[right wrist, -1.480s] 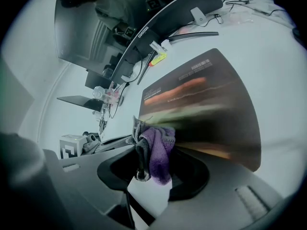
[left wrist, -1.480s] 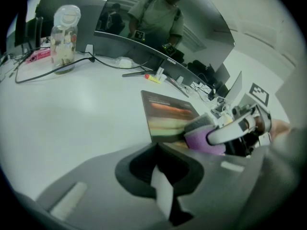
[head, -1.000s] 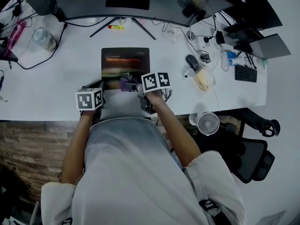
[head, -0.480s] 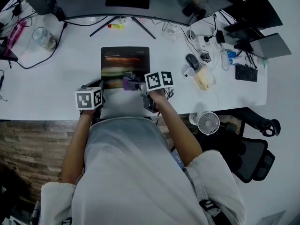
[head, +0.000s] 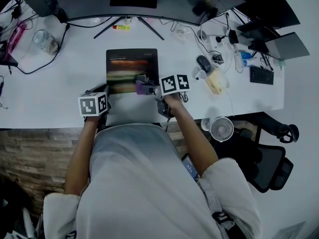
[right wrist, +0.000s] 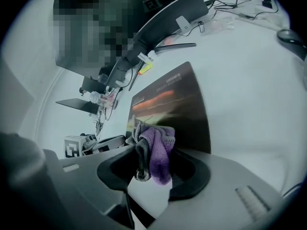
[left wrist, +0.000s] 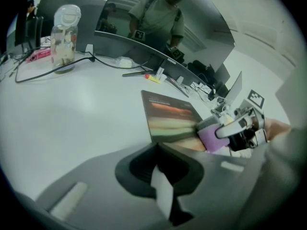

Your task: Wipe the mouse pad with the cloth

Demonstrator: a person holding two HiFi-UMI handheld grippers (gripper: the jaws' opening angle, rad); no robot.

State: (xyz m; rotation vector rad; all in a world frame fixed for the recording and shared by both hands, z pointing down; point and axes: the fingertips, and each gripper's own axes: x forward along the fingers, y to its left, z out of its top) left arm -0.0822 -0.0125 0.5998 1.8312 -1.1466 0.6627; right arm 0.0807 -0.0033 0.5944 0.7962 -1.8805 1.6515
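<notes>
White desk [head: 55,83], cluttered along the far edge and at the right; the near middle is where I'm working

Mouse pad [head: 130,66] lies flat in the desk's middle, dark with a coloured band across it, its long side running away from me. Seen from the right gripper view, the pad [right wrist: 177,99] stretches ahead of the jaws

Right gripper [head: 155,89] is over the pad's near-right part. Its jaws are clamped on the cloth [right wrist: 156,150], a purple and grey wad bunched up and sticking out past the tips. In the head view the cloth [head: 144,87] sits on or just above the pad's near edge; I can't tell contact for certain

Left gripper [head: 102,96] is low, just beside the pad's near-left corner, jaws together with nothing between them. Whether it bears on the pad I can't say; its own view shows the pad [left wrist: 168,111] ahead and to the right, apart from the tips

My read: the wiping step is in hand, with the stroke at the near end and most of the surface beyond it. The next move calls for pressing the wad flat and sweeping it up the pad toward the far edge, grip kept firm, and the left side steadying the corner so the pad doesn't slide
</notes>
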